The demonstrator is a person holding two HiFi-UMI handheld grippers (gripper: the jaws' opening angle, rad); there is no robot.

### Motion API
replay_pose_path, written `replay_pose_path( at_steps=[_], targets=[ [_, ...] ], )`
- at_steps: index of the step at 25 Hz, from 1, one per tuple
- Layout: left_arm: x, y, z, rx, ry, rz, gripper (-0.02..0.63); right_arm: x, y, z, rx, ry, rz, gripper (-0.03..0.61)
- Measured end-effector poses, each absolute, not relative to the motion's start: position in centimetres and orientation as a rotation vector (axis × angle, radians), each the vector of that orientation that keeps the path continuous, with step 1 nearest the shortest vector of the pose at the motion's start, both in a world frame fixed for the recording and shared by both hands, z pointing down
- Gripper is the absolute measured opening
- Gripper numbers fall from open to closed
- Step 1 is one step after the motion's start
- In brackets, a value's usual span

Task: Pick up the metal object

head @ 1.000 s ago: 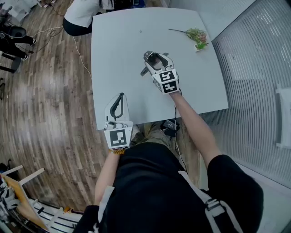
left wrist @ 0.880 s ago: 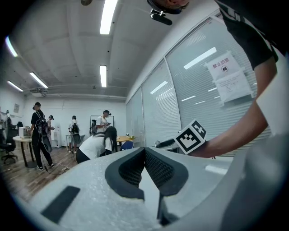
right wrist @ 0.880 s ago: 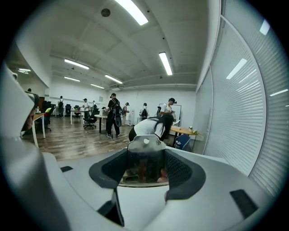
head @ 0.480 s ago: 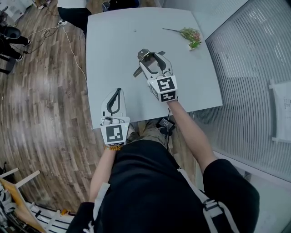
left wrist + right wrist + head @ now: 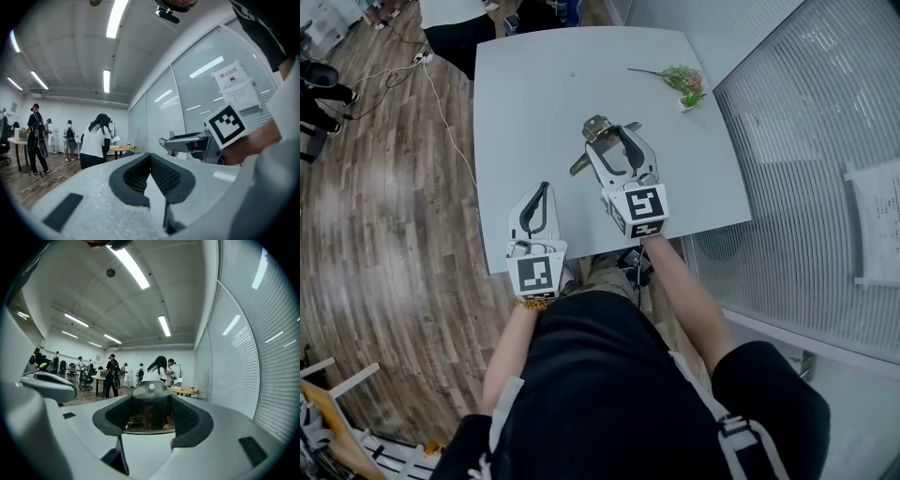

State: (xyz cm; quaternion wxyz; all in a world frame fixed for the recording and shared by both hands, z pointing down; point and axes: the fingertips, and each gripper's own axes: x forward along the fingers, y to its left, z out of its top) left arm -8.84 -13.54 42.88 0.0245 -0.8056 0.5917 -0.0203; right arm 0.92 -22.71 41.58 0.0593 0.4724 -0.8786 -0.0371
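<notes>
Right tool point(image 5: 609, 139) had its jaws spread wide and clamped on the metal object point(image 5: 596, 126), holding it over the middle of the pale tabletop point(image 5: 534, 94). From the head view, the object showed a shiny head at the jaw tips and a slim arm sticking out to the lower left, past the tool's side. The right gripper view hid that arm. It showed instead a polished plate with a small round hole near its top edge, filling the gap between the two dark pads. Left tool point(image 5: 542, 195) lay near the tabletop's near edge, well apart from the object, its jaws together at the tips with nothing between them; the left gripper view confirmed the pads meeting. That view also caught the right tool from the side and a paper notice point(image 5: 234, 84) on the glass partition point(image 5: 187, 79). A flower sprig point(image 5: 684, 80) lay at the tabletop's far right corner, seen from the head view only.
</notes>
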Motion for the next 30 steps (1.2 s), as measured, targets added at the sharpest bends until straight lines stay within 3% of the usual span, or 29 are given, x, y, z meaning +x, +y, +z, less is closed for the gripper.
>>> replay_pose_path(
  at_steps=[15, 30],
  targets=[
    [-7.3, -12.9, 43.2, -2.517, 1.777, -0.043, 0.005, 5.8, -18.3, 42.6, 1.521, -2.648, -0.064, 0.259],
    [-6.7, -14.0, 43.2, -2.509, 1.766, -0.101, 0.005, 5.6, -16.5, 43.0, 1.424, -2.691, -0.061, 0.259]
  ],
)
